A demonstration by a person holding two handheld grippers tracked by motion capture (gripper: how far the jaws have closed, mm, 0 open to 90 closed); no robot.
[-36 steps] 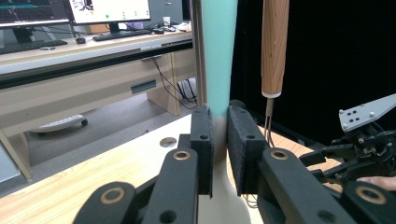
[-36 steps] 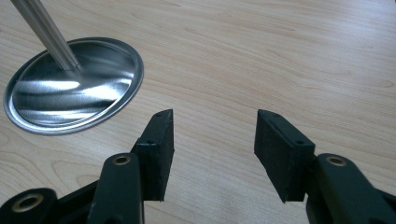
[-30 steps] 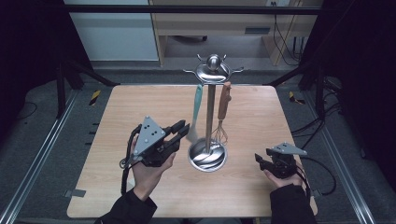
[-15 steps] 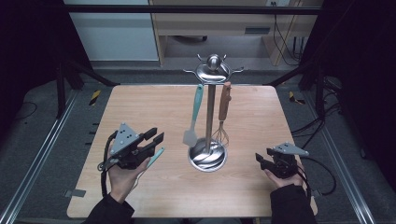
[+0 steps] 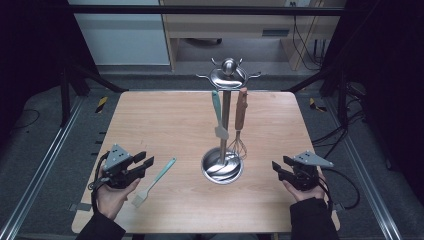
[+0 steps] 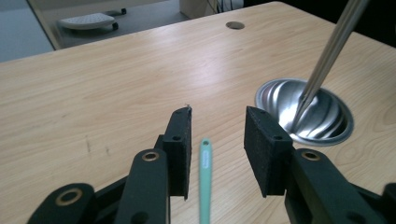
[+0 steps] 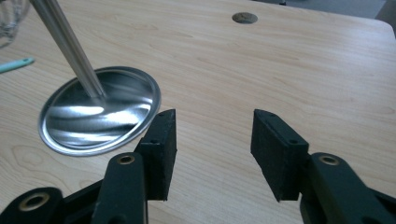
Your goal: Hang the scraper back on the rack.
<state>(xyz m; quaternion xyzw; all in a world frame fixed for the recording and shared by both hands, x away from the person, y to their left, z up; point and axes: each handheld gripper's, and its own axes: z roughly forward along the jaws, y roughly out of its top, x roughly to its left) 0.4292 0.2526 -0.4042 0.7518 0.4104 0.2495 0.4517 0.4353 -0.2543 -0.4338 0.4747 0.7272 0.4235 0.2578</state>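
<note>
A teal-handled utensil point(image 5: 154, 181) with a pale head lies flat on the wooden table point(image 5: 165, 120) at the front left. My left gripper point(image 5: 146, 158) hovers just over its handle end. In the left gripper view the handle point(image 6: 204, 177) lies between the jaws of the gripper point(image 6: 217, 116), and the pads stand clear of it. These jaws have just been opening. My right gripper point(image 5: 279, 162) rests low at the front right, its jaws apart with nothing between them point(image 7: 212, 116); they have just been closing a little.
A steel utensil stand point(image 5: 222, 167) rises at the table's centre, with a teal spatula point(image 5: 217, 112) and a wooden-handled whisk point(image 5: 240, 125) hanging from its top hooks. Its round base point(image 7: 100, 116) lies left of the right gripper. Cables trail off the table's right side.
My left gripper has moved from beside the stand, left and down to the table's front. The teal-handled utensil now lies on the table, let go. The right hand has stayed put.
</note>
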